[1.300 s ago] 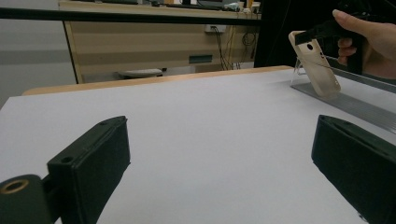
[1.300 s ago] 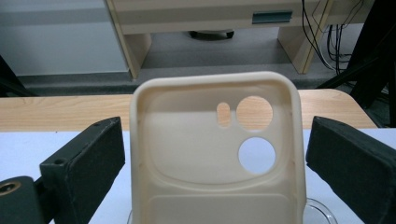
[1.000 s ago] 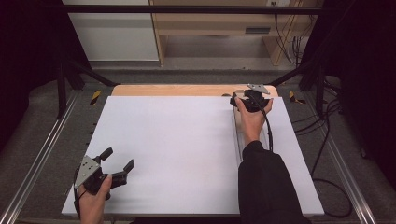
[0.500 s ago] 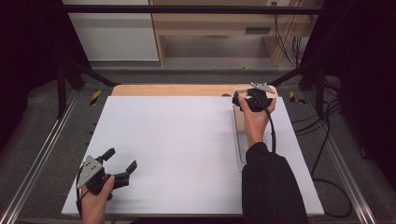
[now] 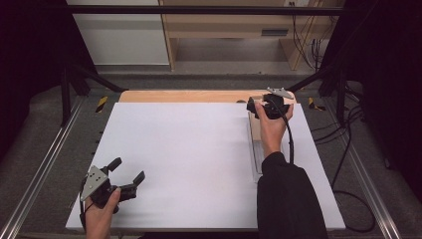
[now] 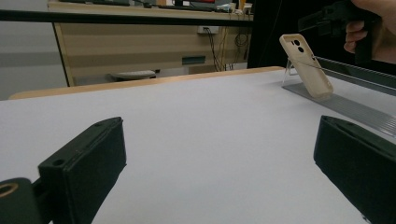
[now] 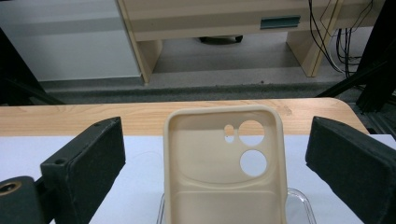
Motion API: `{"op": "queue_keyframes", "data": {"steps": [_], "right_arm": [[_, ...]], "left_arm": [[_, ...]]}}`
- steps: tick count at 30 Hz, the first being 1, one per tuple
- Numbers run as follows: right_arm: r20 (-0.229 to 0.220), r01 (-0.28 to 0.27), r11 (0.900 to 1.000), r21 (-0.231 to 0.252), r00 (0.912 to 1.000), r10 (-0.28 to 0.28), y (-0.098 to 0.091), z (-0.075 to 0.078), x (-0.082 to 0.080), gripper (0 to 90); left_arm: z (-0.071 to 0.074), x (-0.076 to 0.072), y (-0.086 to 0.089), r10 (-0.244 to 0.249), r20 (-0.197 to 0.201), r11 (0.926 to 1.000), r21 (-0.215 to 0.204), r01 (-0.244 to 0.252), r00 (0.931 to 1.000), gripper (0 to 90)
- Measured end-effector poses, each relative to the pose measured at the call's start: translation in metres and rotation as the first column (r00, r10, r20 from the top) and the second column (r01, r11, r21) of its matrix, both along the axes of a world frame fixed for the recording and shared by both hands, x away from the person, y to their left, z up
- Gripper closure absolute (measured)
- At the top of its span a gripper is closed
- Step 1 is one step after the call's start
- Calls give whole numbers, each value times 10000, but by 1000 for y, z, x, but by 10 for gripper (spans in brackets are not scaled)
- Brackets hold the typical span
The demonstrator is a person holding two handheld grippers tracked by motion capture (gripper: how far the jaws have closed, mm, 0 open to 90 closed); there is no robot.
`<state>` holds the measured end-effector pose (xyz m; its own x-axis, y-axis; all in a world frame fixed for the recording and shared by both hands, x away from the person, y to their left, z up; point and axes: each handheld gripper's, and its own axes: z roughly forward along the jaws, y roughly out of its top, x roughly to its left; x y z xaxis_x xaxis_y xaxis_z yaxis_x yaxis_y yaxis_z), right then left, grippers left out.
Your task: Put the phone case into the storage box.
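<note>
- Jaws of the left gripper [image 5: 130, 174] are spreading wide, gripping nothing, hovering low over the near left corner of the white table [image 5: 189, 159].
- Farther off, the right gripper [image 5: 255, 105] is gaping too, its jaws flanking the beige phone case [image 7: 224, 163] without touching it.
- That case is leaning upright on a clear stand [image 6: 299, 77] near the far right edge.

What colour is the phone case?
Beige, a pale cream, phone case; clearest in the right gripper view.
</note>
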<state>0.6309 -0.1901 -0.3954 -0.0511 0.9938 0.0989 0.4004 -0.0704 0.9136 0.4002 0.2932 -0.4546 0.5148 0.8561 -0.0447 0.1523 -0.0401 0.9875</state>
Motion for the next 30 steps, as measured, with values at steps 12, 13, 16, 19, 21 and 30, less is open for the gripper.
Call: {"op": "queue_keyframes", "data": {"steps": [12,13,16,19,21,30], "right_arm": [[339,-141,9994,304,9993,130,3,4,-3,79],[432,-187,9993,322,9989,173,3,5,-3,83],[822,-308,9992,272,9962,285,3,7,-5,86],[1415,-396,9992,43,9892,386,5,11,-7,84],[1626,-444,9990,-111,9856,456,6,12,-8,80],[2257,-651,9964,-534,9713,755,9,19,-15,67]], "left_arm": [[0,1,0,71,-1,10000,27,-71,10000,15],[0,1,-1,70,30,10000,33,-70,10000,16],[1,0,0,121,84,9999,9,-121,9999,16],[1,0,0,146,67,9999,-21,-146,9999,15],[0,0,0,134,55,9999,-8,-134,9999,16],[1,0,0,130,64,9999,3,-130,9999,16]]}}
